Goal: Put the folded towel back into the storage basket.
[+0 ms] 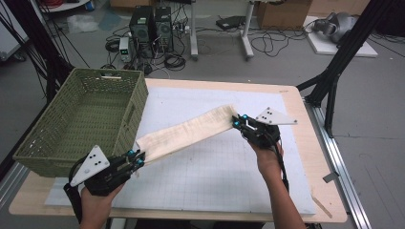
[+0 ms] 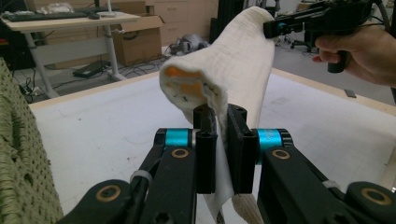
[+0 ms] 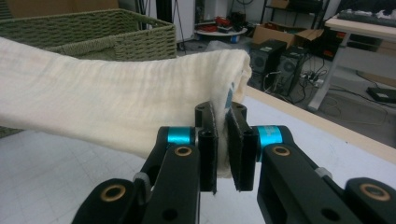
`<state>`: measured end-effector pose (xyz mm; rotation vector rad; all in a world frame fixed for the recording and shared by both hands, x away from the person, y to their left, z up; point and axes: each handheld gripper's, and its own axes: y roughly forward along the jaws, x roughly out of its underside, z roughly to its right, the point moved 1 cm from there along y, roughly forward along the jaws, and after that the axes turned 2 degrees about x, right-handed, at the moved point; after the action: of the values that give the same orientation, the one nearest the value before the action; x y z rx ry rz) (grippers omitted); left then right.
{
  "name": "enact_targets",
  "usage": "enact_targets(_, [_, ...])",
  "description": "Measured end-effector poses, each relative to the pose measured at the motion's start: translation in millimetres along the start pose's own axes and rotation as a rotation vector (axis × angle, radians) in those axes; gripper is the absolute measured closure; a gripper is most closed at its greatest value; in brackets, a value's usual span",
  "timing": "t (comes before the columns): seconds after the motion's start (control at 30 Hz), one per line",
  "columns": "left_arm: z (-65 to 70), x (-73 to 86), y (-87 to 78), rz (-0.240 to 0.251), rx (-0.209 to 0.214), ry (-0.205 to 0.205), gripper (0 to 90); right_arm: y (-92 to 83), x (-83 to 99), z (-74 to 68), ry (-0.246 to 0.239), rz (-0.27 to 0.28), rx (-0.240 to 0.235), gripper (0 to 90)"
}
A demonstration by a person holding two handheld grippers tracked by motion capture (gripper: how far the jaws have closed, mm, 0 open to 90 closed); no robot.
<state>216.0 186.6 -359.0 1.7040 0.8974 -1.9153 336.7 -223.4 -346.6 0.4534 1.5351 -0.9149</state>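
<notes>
- Starting at the far left of the high view, I see the green woven basket point(image 1: 81, 119) sitting on the table's left corner, its near right wall just beside my left gripper.
- My left gripper point(image 1: 138, 159) has its jaws clamped tight on one end of the cream cloth point(image 1: 191, 131); in the left gripper view the fabric is pinched between the two black pads and a short tail hangs below them.
- The left hand point(image 1: 98, 202) comes in from the bottom edge, holding the gripper low near the table's front, pointing up and to the right.
- The cloth stretches as a folded band between both grippers, lifted off the white gridded mat point(image 1: 215, 176) and rising from lower left to upper right.
- My right gripper point(image 1: 237, 120) is likewise closed on the cloth's other end; in the right gripper view the pads squeeze the folded edge.
- The right hand point(image 1: 268, 157) reaches in from the bottom right, forearm angled, gripper pointing left toward the basket.
</notes>
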Motion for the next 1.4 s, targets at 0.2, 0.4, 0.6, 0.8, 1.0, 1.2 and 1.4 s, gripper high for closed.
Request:
enact_targets(0.2, [-1.8,-2.5,-6.6,0.010,-0.008,0.003,82.6,8.6,-5.9,-3.3,-0.008,0.002,-0.011,83.1])
enact_targets(0.4, [-2.4,-4.2,-10.1,0.014,-0.013,0.008,82.6,14.1,-6.5,-4.9,-0.008,-0.005,-0.016,83.1])
enact_targets(0.6, [-2.8,-6.6,-14.8,0.019,-0.026,0.016,82.7,25.6,-13.9,-5.6,-0.008,-0.002,-0.027,83.0])
enact_targets(0.8, [-8.4,-9.4,-26.1,0.034,-0.049,0.014,82.7,41.9,-24.2,-11.7,-0.020,-0.005,-0.042,83.1])
enact_targets(1.0, [-14.2,-12.7,-40.3,0.049,-0.079,0.019,82.7,63.2,-42.9,-21.2,-0.043,-0.002,-0.058,83.1])
enact_targets(1.2, [-21.1,-14.4,-54.0,0.063,-0.113,0.017,82.7,89.7,-65.4,-34.1,-0.068,-0.007,-0.075,83.1])
enact_targets(1.4, [-30.0,-16.5,-67.0,0.076,-0.148,0.008,82.6,114.9,-81.6,-45.6,-0.083,-0.012,-0.098,83.1])
